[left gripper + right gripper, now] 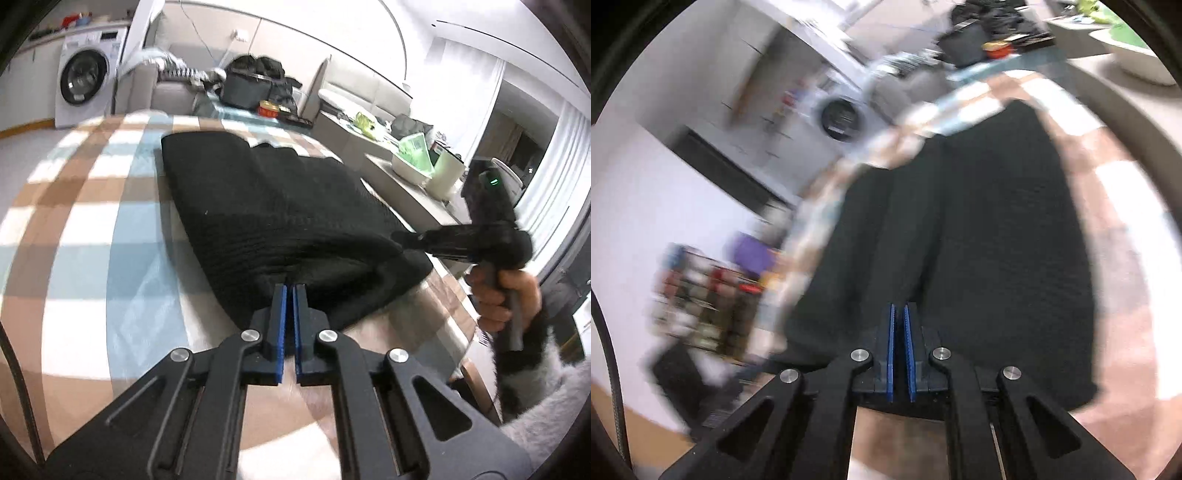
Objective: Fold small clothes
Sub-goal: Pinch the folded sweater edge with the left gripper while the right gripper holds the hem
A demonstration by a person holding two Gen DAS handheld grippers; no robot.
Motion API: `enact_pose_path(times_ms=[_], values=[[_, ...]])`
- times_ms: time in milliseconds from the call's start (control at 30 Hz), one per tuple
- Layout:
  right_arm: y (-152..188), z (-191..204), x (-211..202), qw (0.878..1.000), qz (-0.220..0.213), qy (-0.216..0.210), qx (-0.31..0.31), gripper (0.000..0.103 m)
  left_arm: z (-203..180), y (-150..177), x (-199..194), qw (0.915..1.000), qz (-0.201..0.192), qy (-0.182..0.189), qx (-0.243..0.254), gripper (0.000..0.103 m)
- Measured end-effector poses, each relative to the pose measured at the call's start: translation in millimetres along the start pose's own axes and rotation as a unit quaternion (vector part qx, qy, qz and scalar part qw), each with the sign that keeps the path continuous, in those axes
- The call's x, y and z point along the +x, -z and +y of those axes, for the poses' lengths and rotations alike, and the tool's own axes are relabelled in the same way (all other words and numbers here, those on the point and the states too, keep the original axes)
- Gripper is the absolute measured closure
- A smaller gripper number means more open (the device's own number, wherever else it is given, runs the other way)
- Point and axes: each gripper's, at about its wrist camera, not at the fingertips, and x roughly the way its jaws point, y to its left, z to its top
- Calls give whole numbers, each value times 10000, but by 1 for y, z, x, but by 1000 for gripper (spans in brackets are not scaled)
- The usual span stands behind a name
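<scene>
Blue-padded fingers of the left gripper [290, 286] are standing closed together at the near edge of a black knit garment [266, 218], pinching its raised hem between the pads while angling downward over the tabletop. The fabric is lifting into a small ridge right at the fingertips. To the right, a person's hand [504, 295] in a fuzzy grey sleeve [546, 391] is gripping the handle of the right gripper [397, 235], which is reaching in sideways and biting the garment's near right corner.

In the right wrist view, heavily blurred, the right gripper [900, 306] is pointing down with its jaws nearly together on the dark cloth [990, 229]; the pads are sitting right at the near edge of the fabric.

The garment is lying flat across the middle of a checked tablecloth [85, 229], stretching from the near edge toward the far edge. Bare cloth is spreading wide to the left of it, while only a narrow strip is showing along the right edge.

Beyond the far edge, a dark bag [251, 85] and a small red container [268, 109] are sitting on another surface. Farther left, a white washing machine [86, 79] is standing against the wall; to the right, a counter is carrying a white basin [412, 164].
</scene>
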Motion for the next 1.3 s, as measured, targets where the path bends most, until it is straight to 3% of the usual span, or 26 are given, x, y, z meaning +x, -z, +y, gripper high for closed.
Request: enact_pose_path(times_ms=[33, 133, 267, 367, 567, 700, 733, 800, 867, 1000, 1067, 1167, 1233, 1300], values=[[3, -5, 5, 9992, 109, 393, -42, 97, 3, 4, 1, 9999, 57, -90, -20, 102], [5, -2, -4, 9997, -65, 211, -112, 92, 4, 13, 5, 9996, 268, -116, 35, 102], [6, 18, -10, 9983, -174, -324, -462, 59, 2, 19, 5, 9994, 308, -146, 30, 102], [12, 40, -4, 9940, -59, -619, -900, 57, 1, 17, 2, 9996, 218, -159, -13, 102], [23, 77, 21, 9767, 169, -675, -2030, 51, -10, 12, 10, 9997, 214, -82, 77, 98], [31, 77, 42, 9692, 502, -314, -2391, 55, -19, 10, 26, 9990, 318, -209, 214, 78], [33, 76, 45, 9673, 574, -257, -2457, 60, -21, 10, 31, 9987, 358, -255, 277, 76], [35, 75, 45, 9651, 626, -237, -2533, 84, -23, 9, 37, 9981, 432, -284, 329, 75], [31, 73, 37, 9665, 584, -529, -2441, 91, -24, 8, 39, 9981, 460, -249, 338, 74], [27, 72, 16, 9689, 638, -1296, -2009, 93, -25, 6, 36, 9983, 405, -230, 358, 69], [29, 68, 18, 9709, 760, -1106, -1983, 93, -26, 6, 36, 9980, 410, -234, 412, 68], [36, 55, 37, 9747, 1147, -455, -1861, 91, -27, 7, 40, 9975, 485, -277, 426, 68], [37, 51, 35, 9769, 1080, -568, -1756, 85, -26, 7, 39, 9976, 493, -302, 391, 68], [34, 49, 26, 9791, 921, -703, -1672, 72, -24, 6, 38, 9978, 470, -294, 375, 68]])
